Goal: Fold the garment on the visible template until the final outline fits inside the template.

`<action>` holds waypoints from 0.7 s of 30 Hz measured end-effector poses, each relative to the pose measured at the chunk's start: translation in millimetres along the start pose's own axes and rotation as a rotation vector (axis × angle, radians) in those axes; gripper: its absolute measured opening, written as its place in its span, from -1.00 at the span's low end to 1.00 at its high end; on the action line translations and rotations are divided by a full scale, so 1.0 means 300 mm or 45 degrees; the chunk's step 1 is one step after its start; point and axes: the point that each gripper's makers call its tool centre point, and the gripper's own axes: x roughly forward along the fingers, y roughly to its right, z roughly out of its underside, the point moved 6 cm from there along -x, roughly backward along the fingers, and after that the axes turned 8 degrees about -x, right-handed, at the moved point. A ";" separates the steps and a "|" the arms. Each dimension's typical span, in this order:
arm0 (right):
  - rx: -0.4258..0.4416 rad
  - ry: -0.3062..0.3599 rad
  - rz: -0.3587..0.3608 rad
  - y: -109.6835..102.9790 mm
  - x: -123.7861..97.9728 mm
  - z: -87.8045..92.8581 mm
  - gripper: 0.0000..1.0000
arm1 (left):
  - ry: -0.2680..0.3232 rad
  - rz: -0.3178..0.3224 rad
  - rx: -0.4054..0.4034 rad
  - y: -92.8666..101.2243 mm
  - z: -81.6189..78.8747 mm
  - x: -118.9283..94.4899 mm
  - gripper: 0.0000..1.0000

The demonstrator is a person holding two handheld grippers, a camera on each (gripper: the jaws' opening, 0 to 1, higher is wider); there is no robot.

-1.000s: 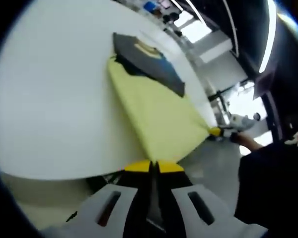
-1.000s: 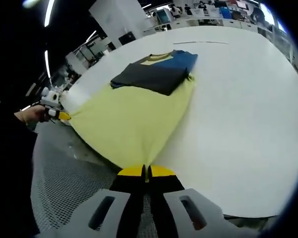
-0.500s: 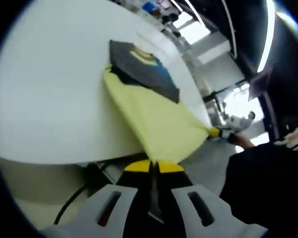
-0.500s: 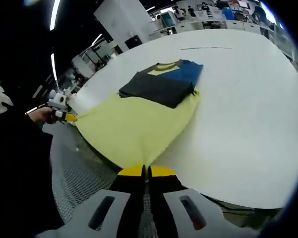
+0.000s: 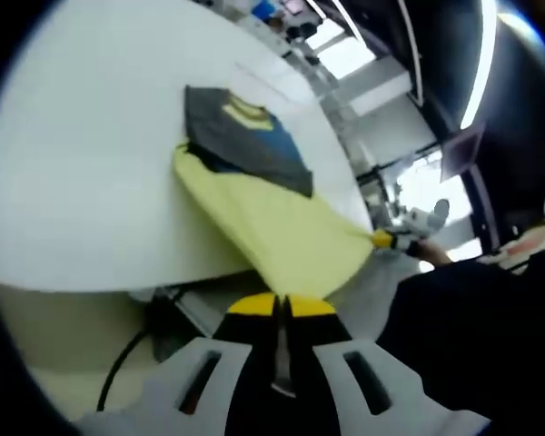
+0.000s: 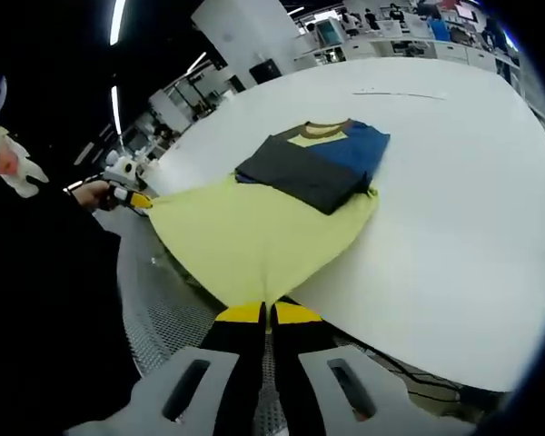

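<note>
1. White and round-edged, the table [image 6: 454, 209] carries the work, with a dim hall of ceiling light strips, desks and pillars behind it.
2. On the table lies the garment [image 6: 263, 232], a shirt with a pale yellow lower half and a dark grey and blue upper part with a yellow collar.
3. Its upper part [image 6: 318, 163] sits folded and flat, well in from the table's near edge; in the left gripper view the same dark part [image 5: 241, 136] lies toward the far side of the table.
4. Its yellow half [image 5: 277, 222] is drawn out past the near edge of the table and hangs in the air as a taut sheet between two corners.
5. The left gripper [image 5: 282, 304] has its yellow-tipped jaws closed together, pinching one yellow corner of the cloth right at the tips.
6. The right gripper [image 6: 268, 313] likewise has its jaws pressed together on the other yellow corner.
7. In the right gripper view the left gripper [image 6: 132, 195] appears off the table's edge, in a hand [image 6: 95, 193], its yellow tip meeting the stretched corner.
8. In the left gripper view the right gripper [image 5: 395, 238] appears the same way at the opposite corner, beyond the table edge.
9. Below the table edge runs a dark cable [image 5: 127, 359], and a grey mesh floor [image 6: 163, 318] shows under the cloth.
</note>
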 end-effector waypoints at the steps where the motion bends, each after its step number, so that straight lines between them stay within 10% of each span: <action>1: -0.006 0.004 -0.004 0.000 -0.007 -0.008 -0.94 | 0.008 0.007 0.007 0.007 -0.011 -0.006 -1.00; 21: -0.121 0.150 0.050 0.138 -0.049 -0.252 -0.94 | 0.101 0.102 0.158 0.094 -0.276 -0.018 -1.00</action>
